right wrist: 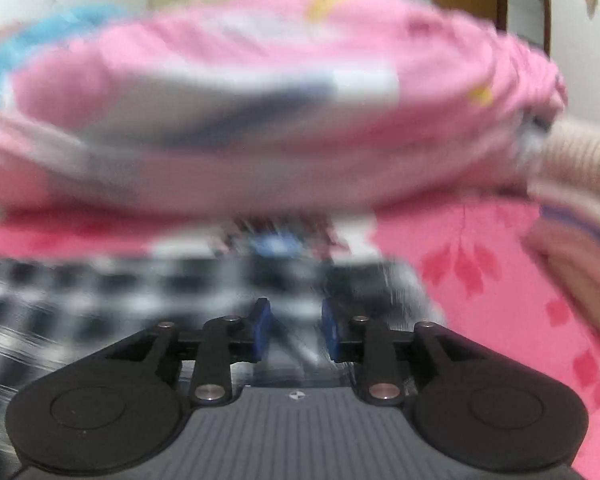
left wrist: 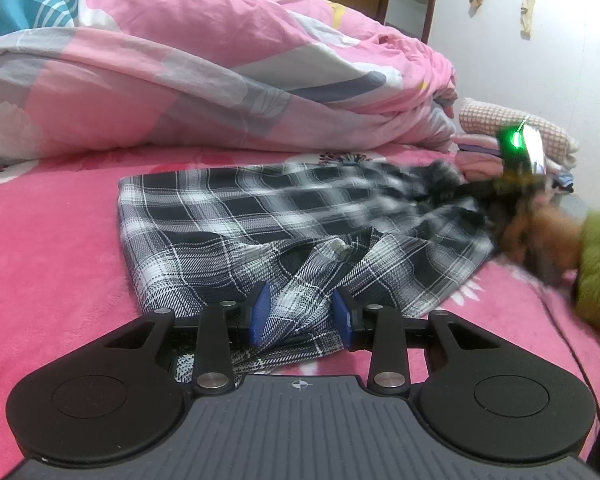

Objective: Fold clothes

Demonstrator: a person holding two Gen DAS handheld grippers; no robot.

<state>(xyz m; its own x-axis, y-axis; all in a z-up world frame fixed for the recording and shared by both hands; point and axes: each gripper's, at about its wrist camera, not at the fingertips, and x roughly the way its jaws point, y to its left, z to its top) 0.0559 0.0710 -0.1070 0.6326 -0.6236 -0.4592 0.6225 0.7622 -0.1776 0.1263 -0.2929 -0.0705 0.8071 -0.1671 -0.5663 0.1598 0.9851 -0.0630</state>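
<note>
On a bed covered in a pink flowered blanket, we are partway through folding a black-and-white plaid garment. It lies across the middle of the bed, its far half spread fairly flat, its near edge bunched into loose twists. Behind it a pink quilt is heaped, and at the right a small stack of folded clothes sits near the garment's end, which suggests some pieces are already done.

Our left claw rests at the garment's near edge, its blue pads partly apart with a fold of plaid cloth running up between them; they seem to press it from both sides, so we read this as a grip on the garment. Our right claw shows in its own view over blurred plaid, its pads partly apart; cloth lies below and between them, but the blur keeps us from telling whether anything is pinched. In the left view that claw is a smear at the garment's right end, with a hand and a green sleeve behind it.

By our judgement the garment is only roughly laid out: the crumpled near edge needs smoothing, the folds are not yet made, and it has not joined the stack.
</note>
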